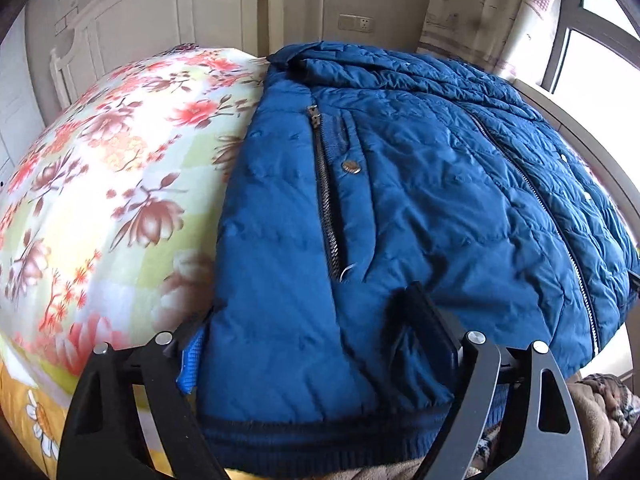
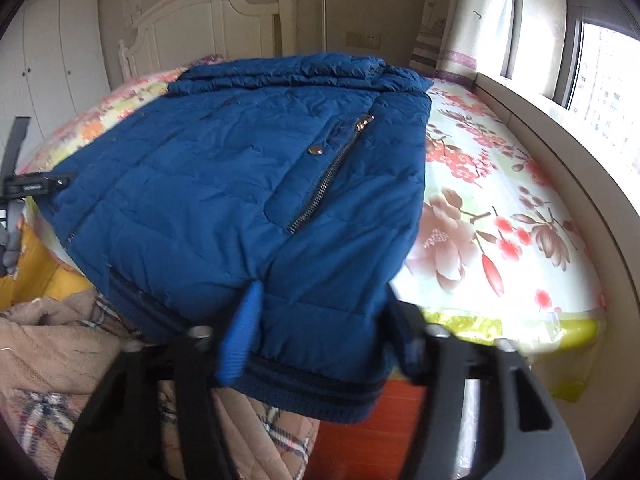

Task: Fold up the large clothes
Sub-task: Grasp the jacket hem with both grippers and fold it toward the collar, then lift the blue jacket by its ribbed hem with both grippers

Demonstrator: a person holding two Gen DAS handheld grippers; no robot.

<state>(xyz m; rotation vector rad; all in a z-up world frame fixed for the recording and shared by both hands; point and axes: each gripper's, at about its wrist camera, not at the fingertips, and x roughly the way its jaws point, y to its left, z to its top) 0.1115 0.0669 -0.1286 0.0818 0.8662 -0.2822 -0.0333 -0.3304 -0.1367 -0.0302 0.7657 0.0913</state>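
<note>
A blue quilted jacket [image 1: 400, 184] lies on a floral bedspread [image 1: 112, 168], zipped pockets facing up. Its near left corner, with a dark ribbed hem, fills the gap between the fingers of my left gripper [image 1: 308, 312]. The right finger [image 1: 432, 320] sinks into creased fabric and the left fingertip is hidden under the jacket's edge. In the right wrist view the jacket [image 2: 240, 184] hangs over the bed's foot. My right gripper [image 2: 304, 320] pinches its near right corner, and a fold with a bright blue rib [image 2: 240, 340] bunches up between the fingers.
A beige plaid blanket [image 2: 60, 360] lies below the bed's foot. The white headboard [image 2: 208, 28] stands at the far end. A curtain [image 2: 472, 20] and a window ledge [image 2: 560, 136] run along the right side. Orange floor [image 2: 368, 432] shows beneath the hem.
</note>
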